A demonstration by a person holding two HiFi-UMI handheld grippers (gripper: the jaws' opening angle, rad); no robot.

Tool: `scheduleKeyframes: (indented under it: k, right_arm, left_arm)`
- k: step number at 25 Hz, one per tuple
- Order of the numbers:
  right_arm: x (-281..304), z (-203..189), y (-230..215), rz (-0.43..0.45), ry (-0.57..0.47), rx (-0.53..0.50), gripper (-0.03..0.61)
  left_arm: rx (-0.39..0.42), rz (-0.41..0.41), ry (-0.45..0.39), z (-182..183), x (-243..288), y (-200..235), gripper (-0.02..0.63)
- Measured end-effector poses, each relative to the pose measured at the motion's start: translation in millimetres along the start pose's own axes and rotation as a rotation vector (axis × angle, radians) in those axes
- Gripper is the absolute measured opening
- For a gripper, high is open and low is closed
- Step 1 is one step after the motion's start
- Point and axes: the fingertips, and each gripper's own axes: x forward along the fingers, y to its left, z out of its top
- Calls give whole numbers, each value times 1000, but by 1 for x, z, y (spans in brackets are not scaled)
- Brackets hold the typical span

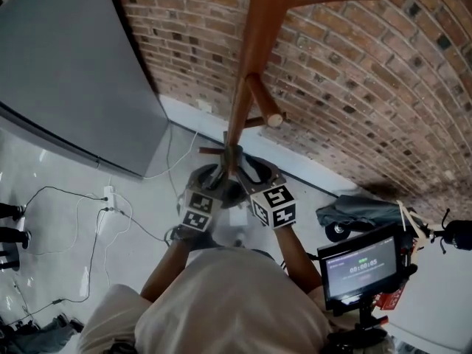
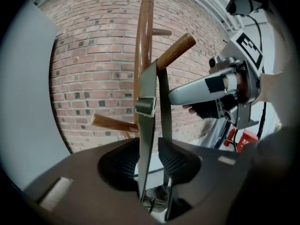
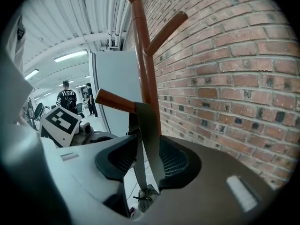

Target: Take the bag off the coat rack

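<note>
A wooden coat rack pole (image 1: 247, 65) rises in front of a brick wall, with pegs sticking out. An olive-grey bag strap (image 2: 146, 121) hangs looped over one peg (image 2: 174, 50). The strap runs down between the jaws of my left gripper (image 2: 147, 161), which stand apart and do not press on it. My right gripper (image 3: 145, 161) is open too, with the strap (image 3: 146, 135) between its jaws below the peg (image 3: 115, 101). Only a bit of the bag (image 3: 142, 194) shows beneath. In the head view both grippers, left (image 1: 214, 175) and right (image 1: 251, 172), meet at the pole.
A grey panel (image 1: 66, 72) stands at the left, the brick wall (image 1: 354, 87) behind the rack. Cables (image 1: 96, 212) lie on the pale floor. A monitor on a stand (image 1: 361, 264) and a dark bundle (image 1: 354, 211) are at the right. People (image 3: 65, 97) stand far off.
</note>
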Motion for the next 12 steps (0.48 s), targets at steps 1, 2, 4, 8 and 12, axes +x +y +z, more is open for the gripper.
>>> scheduleKeyframes:
  k: [1, 2, 4, 8, 12]
  right_arm:
    - [2, -1, 2, 5, 4, -3, 151]
    - [3, -2, 4, 10, 7, -3, 153]
    - [7, -3, 6, 15, 10, 1, 153]
    - [13, -2, 5, 6, 8, 10, 152]
    - [17, -4, 0, -8, 12, 16, 141]
  left_arm:
    - [1, -5, 1, -1, 2, -1, 123]
    - [1, -10, 1, -1, 3, -3, 124]
    - [-3, -20, -1, 0, 8, -6, 124]
    - [-24, -25, -7, 3, 15, -6, 124]
    - [-74, -32, -25, 3, 17, -4, 109]
